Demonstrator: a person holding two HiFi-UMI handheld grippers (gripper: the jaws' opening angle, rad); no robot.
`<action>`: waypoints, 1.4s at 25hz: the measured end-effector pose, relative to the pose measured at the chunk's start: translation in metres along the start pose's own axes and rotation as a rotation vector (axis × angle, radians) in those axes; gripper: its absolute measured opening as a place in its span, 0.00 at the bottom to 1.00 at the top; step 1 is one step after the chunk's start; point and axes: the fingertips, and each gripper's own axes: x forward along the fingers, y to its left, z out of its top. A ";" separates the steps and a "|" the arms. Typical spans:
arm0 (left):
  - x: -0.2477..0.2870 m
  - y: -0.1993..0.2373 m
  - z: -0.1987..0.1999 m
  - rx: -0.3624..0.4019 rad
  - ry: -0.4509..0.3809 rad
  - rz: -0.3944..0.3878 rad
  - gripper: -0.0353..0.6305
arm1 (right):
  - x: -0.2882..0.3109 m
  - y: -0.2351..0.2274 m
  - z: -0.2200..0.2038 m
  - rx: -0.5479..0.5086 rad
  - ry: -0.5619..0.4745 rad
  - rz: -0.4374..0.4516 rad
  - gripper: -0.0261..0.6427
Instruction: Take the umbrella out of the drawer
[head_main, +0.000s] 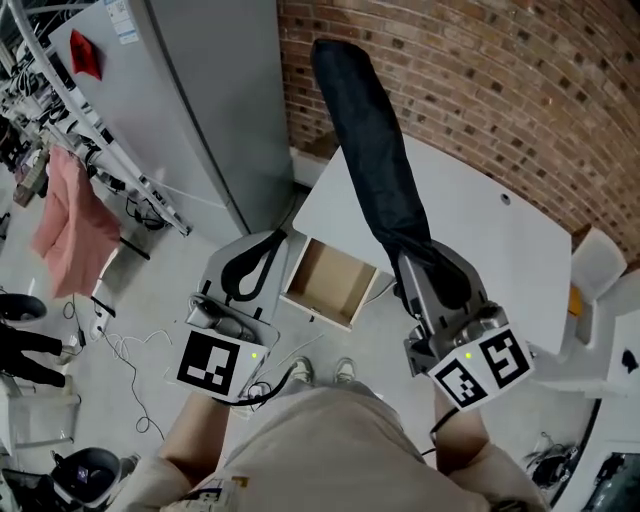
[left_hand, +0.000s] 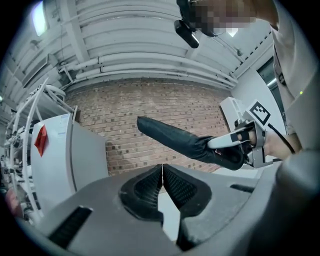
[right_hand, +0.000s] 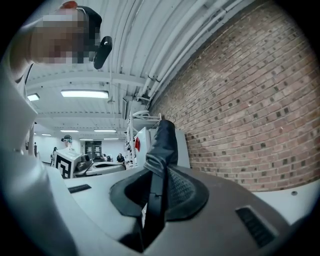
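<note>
Nearest the person, both grippers are held out in front of the body, above an open drawer (head_main: 325, 275) whose wooden inside is bare. The left gripper (head_main: 272, 240) hangs to the left of the drawer. Its own view shows the ribbed pads (left_hand: 150, 187) meeting at the tips, narrow, with nothing between them.

The right gripper (head_main: 412, 265) is on the drawer's right side, clamped on one end of a folded umbrella (head_main: 375, 150) in a black sleeve. In the right gripper view the pads (right_hand: 182, 192) press on the bunched end of the umbrella (right_hand: 162, 142), and a black strap runs down between them.

The umbrella is out of the drawer and in the air. Its long axis follows the line of the right gripper, straight out from the jaws. Its free end points away from the person, over the white table (head_main: 480, 235) beyond the drawer, toward the brick wall (head_main: 500, 70). From the left gripper view it lies nearly level, with the free end slightly higher.
</note>
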 end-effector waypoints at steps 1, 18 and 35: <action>-0.003 -0.002 0.002 0.004 0.001 -0.002 0.07 | -0.004 0.002 0.002 -0.002 -0.004 0.003 0.12; -0.023 -0.017 -0.025 0.005 0.069 -0.029 0.07 | -0.030 0.008 -0.032 0.054 0.088 0.049 0.12; -0.010 -0.016 -0.034 0.002 0.092 -0.017 0.07 | -0.016 -0.002 -0.040 0.068 0.112 0.072 0.12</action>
